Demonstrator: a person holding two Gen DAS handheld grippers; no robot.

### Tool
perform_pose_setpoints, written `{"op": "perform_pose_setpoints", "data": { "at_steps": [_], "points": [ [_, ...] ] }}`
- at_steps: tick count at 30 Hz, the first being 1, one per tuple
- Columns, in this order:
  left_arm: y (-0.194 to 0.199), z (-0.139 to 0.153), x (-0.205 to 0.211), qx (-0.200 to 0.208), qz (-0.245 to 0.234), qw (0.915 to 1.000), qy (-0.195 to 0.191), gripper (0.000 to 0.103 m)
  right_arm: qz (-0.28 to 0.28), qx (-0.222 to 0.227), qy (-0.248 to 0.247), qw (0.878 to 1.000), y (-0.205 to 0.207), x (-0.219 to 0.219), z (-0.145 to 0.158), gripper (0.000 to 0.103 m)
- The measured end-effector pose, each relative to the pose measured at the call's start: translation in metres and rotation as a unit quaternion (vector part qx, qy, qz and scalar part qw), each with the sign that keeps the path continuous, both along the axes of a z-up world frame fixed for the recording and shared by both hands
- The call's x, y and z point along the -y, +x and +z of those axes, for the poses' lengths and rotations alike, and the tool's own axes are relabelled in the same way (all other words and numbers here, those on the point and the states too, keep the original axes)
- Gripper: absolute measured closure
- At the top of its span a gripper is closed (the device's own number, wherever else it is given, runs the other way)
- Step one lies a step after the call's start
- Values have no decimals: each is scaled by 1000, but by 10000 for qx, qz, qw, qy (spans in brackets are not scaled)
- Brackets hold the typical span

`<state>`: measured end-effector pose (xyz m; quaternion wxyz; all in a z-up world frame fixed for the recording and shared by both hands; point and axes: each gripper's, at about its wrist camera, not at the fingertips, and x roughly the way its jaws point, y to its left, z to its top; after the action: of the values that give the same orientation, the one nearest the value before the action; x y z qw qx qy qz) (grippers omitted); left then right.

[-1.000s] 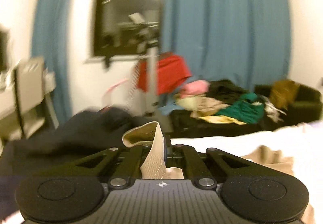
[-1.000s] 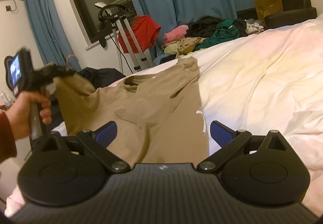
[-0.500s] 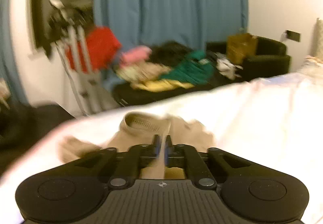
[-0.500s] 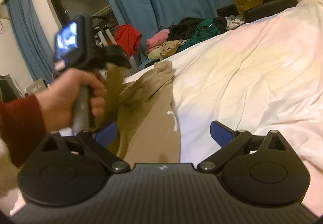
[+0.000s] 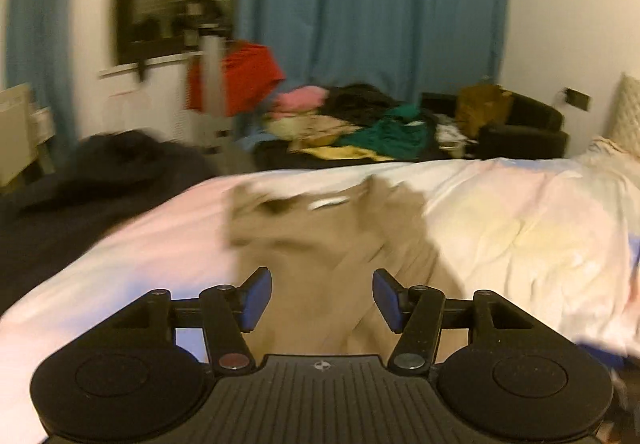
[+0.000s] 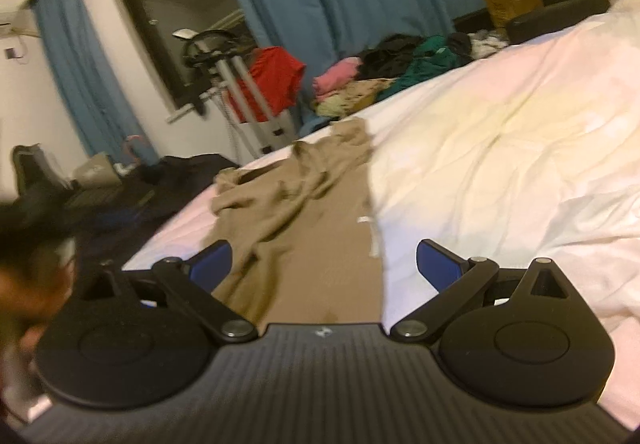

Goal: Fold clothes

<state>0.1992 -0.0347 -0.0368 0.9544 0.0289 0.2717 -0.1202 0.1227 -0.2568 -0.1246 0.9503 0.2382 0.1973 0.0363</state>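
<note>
Tan garment [image 5: 340, 244] loose on the bed [image 5: 520, 228], both grippers' fingers [image 5: 256, 298] apart, empty.

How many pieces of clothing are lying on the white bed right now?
1: a tan garment lies crumpled near the bed's left edge. More clothes sit heaped on the dark sofa behind; the bedding's folds could hide others.

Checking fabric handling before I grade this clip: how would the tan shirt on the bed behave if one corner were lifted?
The tan shirt is probably floppy: it lies in soft bunched folds. It looks thin, so likely light. It may drag across the white duvet rather than lift whole.
</note>
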Motion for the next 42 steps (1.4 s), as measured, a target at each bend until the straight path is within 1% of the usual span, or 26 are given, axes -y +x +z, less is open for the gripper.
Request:
{"op": "perform_pose_setpoints", "data": {
  "at_steps": [3, 5, 6, 8, 10, 12, 14, 16, 18, 20, 22, 25, 27, 28, 29, 30, 31, 32, 34, 36, 39, 42],
  "points": [
    [-59, 6, -44, -11, 285, 9993, -224, 43, 491, 6, 187, 9986, -7, -12, 2, 3],
    [-90, 7, -70, -5, 481, 9982, -356, 43, 984, -114, 377, 9944, -11, -26, 3, 4],
    [-103, 7, -81, 10, 565, 9975, -421, 43, 1270, -192, 477, 9906, -14, -33, 3, 5],
    [-119, 8, -101, 0, 639, 9959, -637, 43, 1713, -396, 728, 9817, -21, -50, 3, 23],
    [-130, 9, -118, -18, 665, 9941, -853, 43, 2185, -669, 1005, 9683, -29, -72, 2, 24],
    [-134, 11, -127, 28, 638, 9936, -933, 43, 2609, -859, 1191, 9541, -41, -97, 1, 26],
    [-137, 12, -135, 87, 623, 9930, -997, 43, 2906, -1112, 1449, 9392, -49, -121, -4, 34],
    [-139, 13, -143, 145, 608, 9924, -1060, 43, 3108, -1487, 1818, 9210, -54, -144, -17, 36],
    [-138, 11, -150, 131, 601, 9911, -1181, 43, 3230, -1855, 1951, 9073, -56, -166, -30, 36],
    [-135, 7, -157, 57, 644, 9893, -1310, 43, 3341, -2148, 2020, 8952, -58, -183, -41, 36],
    [-135, 5, -162, 22, 651, 9878, -1414, 43, 3364, -2336, 2042, 8891, -56, -197, -50, 36],
    [-135, 5, -167, 30, 684, 9864, -1498, 43, 3258, -2528, 2059, 8874, -53, -210, -61, 37],
    [-135, 5, -170, 34, 724, 9854, -1543, 43, 3185, -2537, 2084, 8893, -52, -215, -64, 47],
    [-135, 5, -171, 26, 740, 9849, -1567, 43, 3170, -2534, 2055, 8905, -52, -217, -64, 57],
    [-134, 4, -172, 12, 757, 9844, -1588, 43, 3150, -2540, 2015, 8920, -54, -217, -64, 72],
    [-133, 4, -173, -1, 768, 9841, -1600, 43, 3127, -2549, 1971, 8935, -55, -218, -63, 80],
    [-133, 4, -173, -16, 774, 9840, -1604, 43, 3105, -2559, 1928, 8950, -56, -218, -63, 90],
    [-133, 4, -173, -23, 768, 9840, -1608, 43, 3081, -2520, 1819, 8991, -59, -217, -60, 92],
    [-134, 5, -172, -22, 733, 9841, -1616, 43, 3063, -2290, 1528, 9112, -69, -215, -46, 98],
    [-135, 5, -171, -24, 697, 9844, -1616, 43, 3038, -2040, 1351, 9208, -78, -207, -29, 98],
    [-136, 5, -168, -57, 642, 9854, -1573, 43, 3011, -1702, 1170, 9310, -99, -191, -5, 98],
    [-136, 3, -165, -176, 565, 9859, -1567, 43, 2924, -1565, 1141, 9365, -109, -172, 12, 98]
  ]
}}
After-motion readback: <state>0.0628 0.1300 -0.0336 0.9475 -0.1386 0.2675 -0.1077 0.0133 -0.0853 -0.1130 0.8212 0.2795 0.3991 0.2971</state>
